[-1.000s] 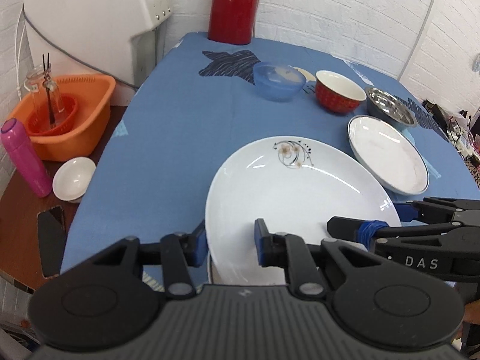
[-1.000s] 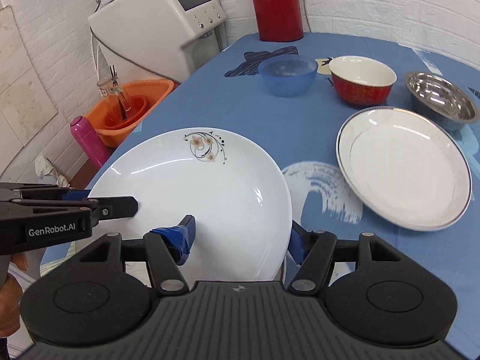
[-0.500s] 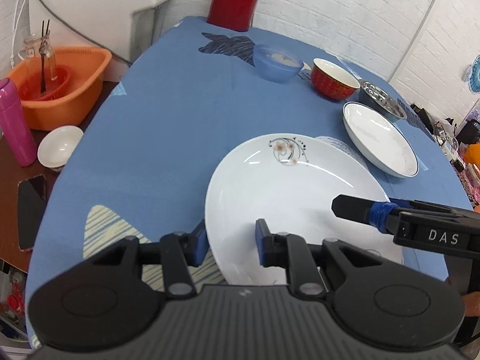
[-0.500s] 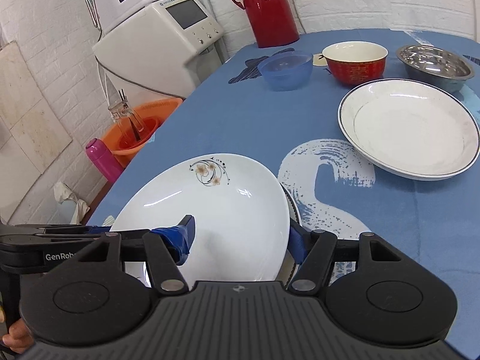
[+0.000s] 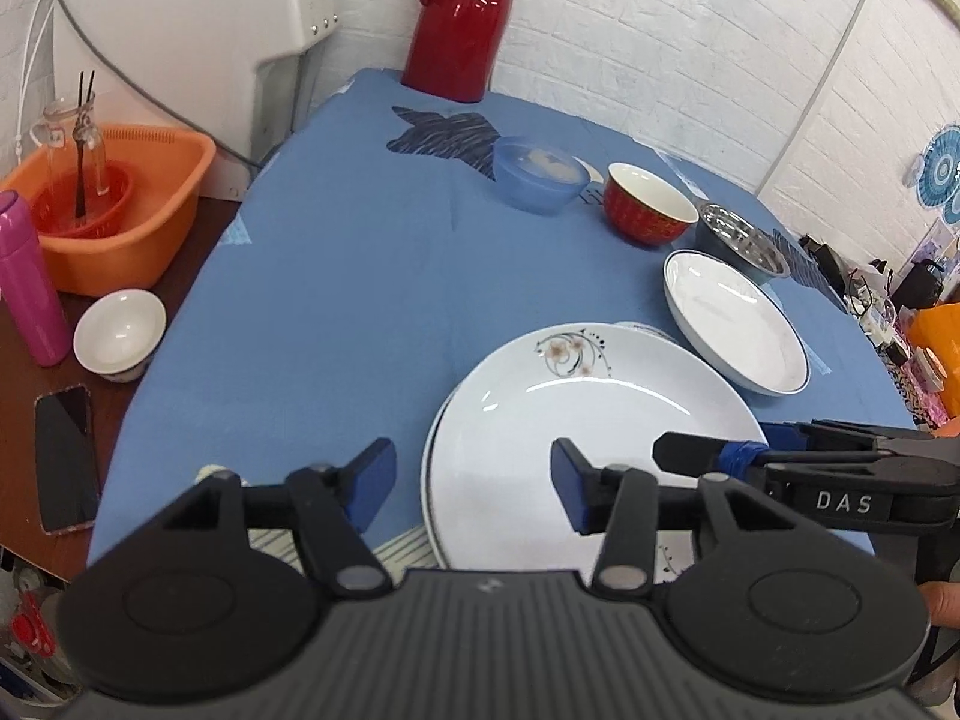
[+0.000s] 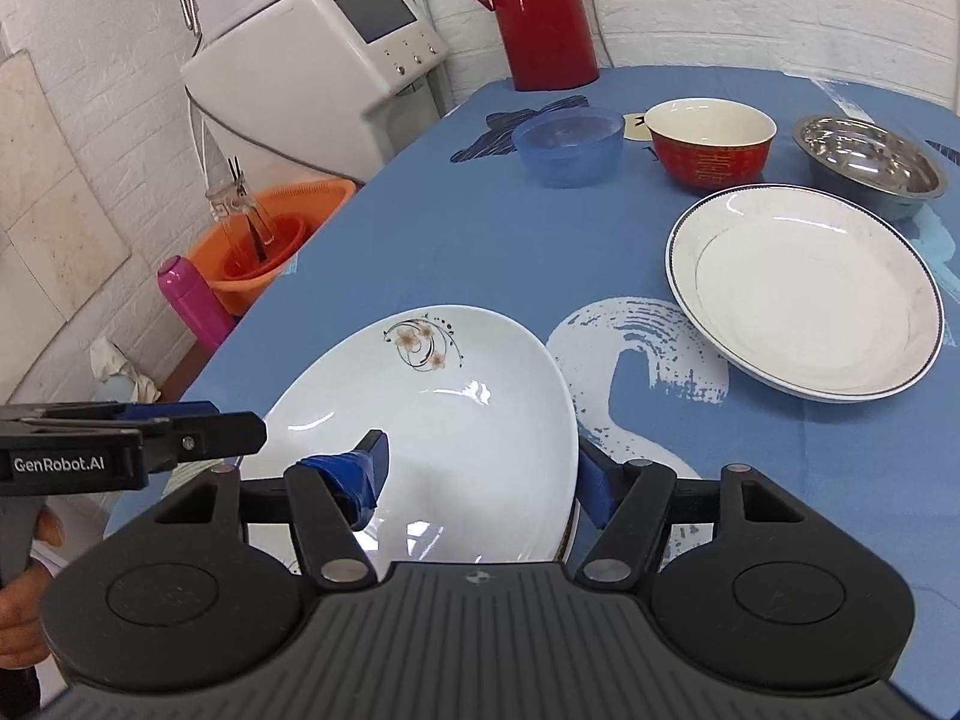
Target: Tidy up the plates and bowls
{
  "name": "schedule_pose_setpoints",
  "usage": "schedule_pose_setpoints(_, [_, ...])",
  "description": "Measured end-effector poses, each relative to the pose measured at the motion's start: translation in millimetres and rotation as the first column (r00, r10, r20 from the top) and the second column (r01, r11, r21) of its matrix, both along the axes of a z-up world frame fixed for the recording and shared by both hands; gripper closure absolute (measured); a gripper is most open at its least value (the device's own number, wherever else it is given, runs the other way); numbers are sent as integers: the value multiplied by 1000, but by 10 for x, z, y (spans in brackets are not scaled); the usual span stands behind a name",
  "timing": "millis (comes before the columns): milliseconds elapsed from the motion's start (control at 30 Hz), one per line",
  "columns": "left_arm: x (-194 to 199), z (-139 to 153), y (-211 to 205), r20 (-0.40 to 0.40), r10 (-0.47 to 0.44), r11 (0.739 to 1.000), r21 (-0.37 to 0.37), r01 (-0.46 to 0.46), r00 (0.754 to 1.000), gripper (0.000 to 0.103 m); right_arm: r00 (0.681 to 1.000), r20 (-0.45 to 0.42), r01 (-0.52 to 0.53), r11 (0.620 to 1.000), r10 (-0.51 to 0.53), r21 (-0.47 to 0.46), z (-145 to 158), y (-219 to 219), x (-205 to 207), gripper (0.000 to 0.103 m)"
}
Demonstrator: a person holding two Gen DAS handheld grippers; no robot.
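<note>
Left gripper (image 5: 474,489) has its jaws spread wide apart, straddling the left rim of the flowered plate (image 5: 591,438) without closing on it; one blue pad hangs outside the rim, the other over the plate's well. Right gripper (image 6: 483,474) also stands with jaws apart, one taped pad over the plate's inside and the other just outside its right edge; whether either pad touches the rim cannot be told. Flowered plate sits near the table's front edge, stacked on a second plate whose dark-lined rim (image 5: 431,468) shows beneath it. Table is covered by a blue cloth (image 5: 336,276) with dark and white brush-stroke prints; white brick walls behind. Farther right lies a white plate with a dark rim line (image 6: 804,291), empty. Beyond it, in a row: a blue plastic bowl (image 6: 569,144), a red bowl with cream inside (image 6: 711,141) and a steel bowl (image 6: 870,165), all looking empty. A red thermos jug (image 6: 540,12) stands at the far edge of the table. Left of the table: a white appliance with a screen (image 6: 336,78), and an orange basin (image 5: 114,210) holding a red strainer and a glass jar with sticks. Near it are a pink bottle (image 5: 27,282), a small white bowl (image 5: 119,333) and a phone (image 5: 65,465) on a brown side surface.
</note>
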State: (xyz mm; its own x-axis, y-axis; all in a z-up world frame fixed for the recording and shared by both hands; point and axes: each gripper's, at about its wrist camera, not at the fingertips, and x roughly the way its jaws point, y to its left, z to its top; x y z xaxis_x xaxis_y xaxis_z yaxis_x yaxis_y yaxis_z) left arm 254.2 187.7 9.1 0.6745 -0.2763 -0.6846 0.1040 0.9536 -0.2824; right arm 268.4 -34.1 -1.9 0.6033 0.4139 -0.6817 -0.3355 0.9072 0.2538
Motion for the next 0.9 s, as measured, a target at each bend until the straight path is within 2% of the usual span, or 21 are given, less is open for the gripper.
schedule_pose_setpoints(100, [-9,33,-45,14,-8,1000,15,8,1000,55,999,42,18,1000,-17,-22,59,-84,-23,52])
schedule_pose_setpoints(167, [2,49,-68,18,-15,1000,19,15,1000,54,997,61,49,999,-49,6,112,-207,-45,52])
schedule_pose_setpoints(267, [49,88,-151,14,-30,1000,11,30,999,54,997,43,59,996,-62,64,175,-382,-44,52])
schedule_pose_setpoints(333, [118,132,-241,16,-55,998,10,55,998,53,995,58,77,995,-81,60,250,-525,-39,52])
schedule_pose_setpoints(433, [285,213,-433,17,-92,996,18,92,996,52,985,78,152,987,-155,45,347,-836,47,52])
schedule_pose_setpoints(533, [548,271,-669,5,-131,991,21,131,991,51,967,59,246,968,-249,46,380,-1205,229,52])
schedule_pose_setpoints(633, [853,289,-928,-11,-162,986,38,163,987,51,948,20,319,948,-319,7,328,-1480,425,51])
schedule_pose_setpoints(733, [1195,257,-1166,-46,-187,982,30,188,981,46,930,-27,364,930,-366,-43,206,-1661,660,50])
schedule_pose_setpoints(767, [1302,233,-1240,-59,-199,979,29,201,978,42,923,-59,375,924,-379,-68,150,-1698,764,50])
schedule_pose_setpoints(833, [1519,163,-1393,-100,-220,974,29,224,970,23,918,-101,378,923,-384,-76,47,-1758,934,50])
schedule_pose_setpoints(900, [1692,86,-1516,-119,-230,971,36,235,966,19,917,-125,370,925,-378,-86,-15,-1776,1085,50])
